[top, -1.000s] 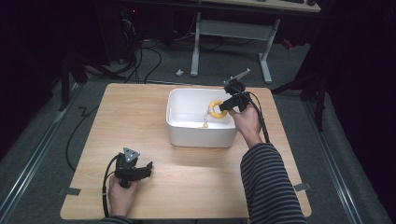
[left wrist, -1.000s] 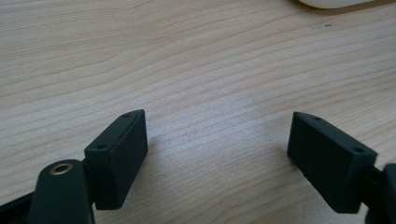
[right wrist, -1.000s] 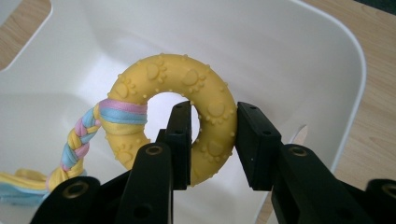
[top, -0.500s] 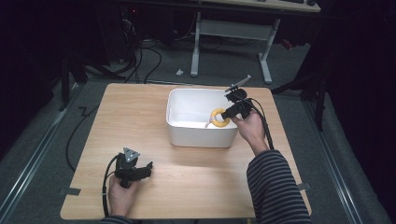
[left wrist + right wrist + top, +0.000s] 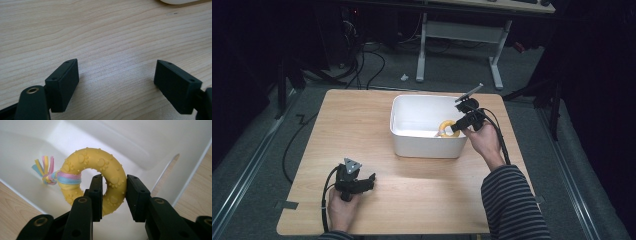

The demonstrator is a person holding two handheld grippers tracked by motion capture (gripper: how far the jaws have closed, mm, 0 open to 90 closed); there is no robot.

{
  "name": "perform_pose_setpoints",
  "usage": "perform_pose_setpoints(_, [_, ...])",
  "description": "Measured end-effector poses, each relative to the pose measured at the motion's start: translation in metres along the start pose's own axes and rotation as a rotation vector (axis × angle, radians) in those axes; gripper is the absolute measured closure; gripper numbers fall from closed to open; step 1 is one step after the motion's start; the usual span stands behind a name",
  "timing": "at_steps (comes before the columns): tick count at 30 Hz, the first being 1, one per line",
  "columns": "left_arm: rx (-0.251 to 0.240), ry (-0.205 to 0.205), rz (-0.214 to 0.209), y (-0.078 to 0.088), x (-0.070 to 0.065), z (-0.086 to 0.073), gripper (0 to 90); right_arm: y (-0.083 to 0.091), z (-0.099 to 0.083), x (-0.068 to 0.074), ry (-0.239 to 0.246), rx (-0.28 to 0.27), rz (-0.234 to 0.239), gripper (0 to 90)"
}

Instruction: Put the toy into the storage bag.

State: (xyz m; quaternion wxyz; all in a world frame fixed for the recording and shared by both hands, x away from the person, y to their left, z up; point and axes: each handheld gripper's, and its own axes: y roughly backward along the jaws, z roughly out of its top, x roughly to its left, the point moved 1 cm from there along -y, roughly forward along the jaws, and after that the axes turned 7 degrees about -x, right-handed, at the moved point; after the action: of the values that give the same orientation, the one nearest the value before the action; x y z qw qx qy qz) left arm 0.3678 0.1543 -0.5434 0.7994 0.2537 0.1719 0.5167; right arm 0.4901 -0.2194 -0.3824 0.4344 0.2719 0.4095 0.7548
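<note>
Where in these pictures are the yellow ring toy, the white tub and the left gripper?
yellow ring toy [image 5: 100, 165], right gripper view, top of its studded arc.
white tub [image 5: 427, 146], high view, its near outer wall.
left gripper [image 5: 116, 82], left gripper view, midway between its open jaws.

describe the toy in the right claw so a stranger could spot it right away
On the wooden table stands a white tub. Over its right end the right claw grips a yellow ring toy. It has raised paw prints and a pink, blue and yellow ribbon knot.
</note>
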Motion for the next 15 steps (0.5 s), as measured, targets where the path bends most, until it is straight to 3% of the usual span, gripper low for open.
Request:
perform_pose_setpoints(13, [0.0, 0.0, 0.0, 0.0, 0.0, 0.0, 20.4, 0.0011, -0.004, 0.0016, 0.011, -0.002, 0.02, 67.2])
perform_pose_setpoints(15, [0.0, 0.0, 0.0, 0.0, 0.0, 0.0, 20.4, 0.005, -0.0046, -0.0013, -0.014, -0.053, 0.073, 53.5])
